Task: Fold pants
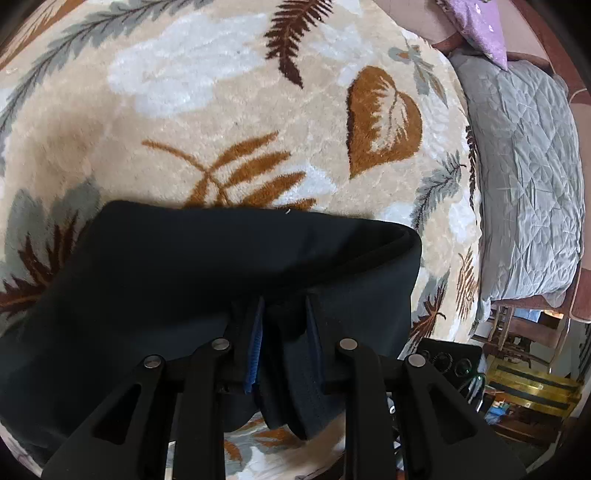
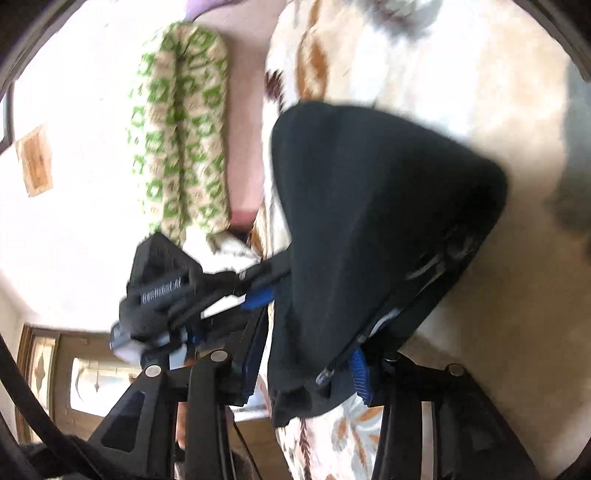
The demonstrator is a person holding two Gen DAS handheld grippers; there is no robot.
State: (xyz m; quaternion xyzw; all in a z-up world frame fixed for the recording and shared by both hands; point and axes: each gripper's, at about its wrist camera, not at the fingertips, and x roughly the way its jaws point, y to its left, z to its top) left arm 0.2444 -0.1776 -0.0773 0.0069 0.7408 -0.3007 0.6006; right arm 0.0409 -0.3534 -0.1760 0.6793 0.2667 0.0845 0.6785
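Observation:
Black pants (image 1: 221,266) hang in a fold over a beige leaf-patterned blanket (image 1: 221,110). My left gripper (image 1: 284,332) is shut on a bunched edge of the fabric, which is pinched between its blue pads. In the blurred right wrist view the pants (image 2: 369,206) drape down between the fingers of my right gripper (image 2: 306,354). Its jaws stand apart: a light gap shows between one blue pad (image 2: 249,365) and the cloth, while the other pad lies against the fabric. The left gripper (image 2: 266,286) comes in from the left and holds the pants' edge.
A grey quilt (image 1: 524,166) and a purple pillow (image 1: 480,26) lie at the blanket's right side. Wooden furniture and clutter (image 1: 524,387) sit lower right. A green-patterned rolled cloth (image 2: 181,140) lies by the white wall, and a doorway (image 2: 85,376) shows below.

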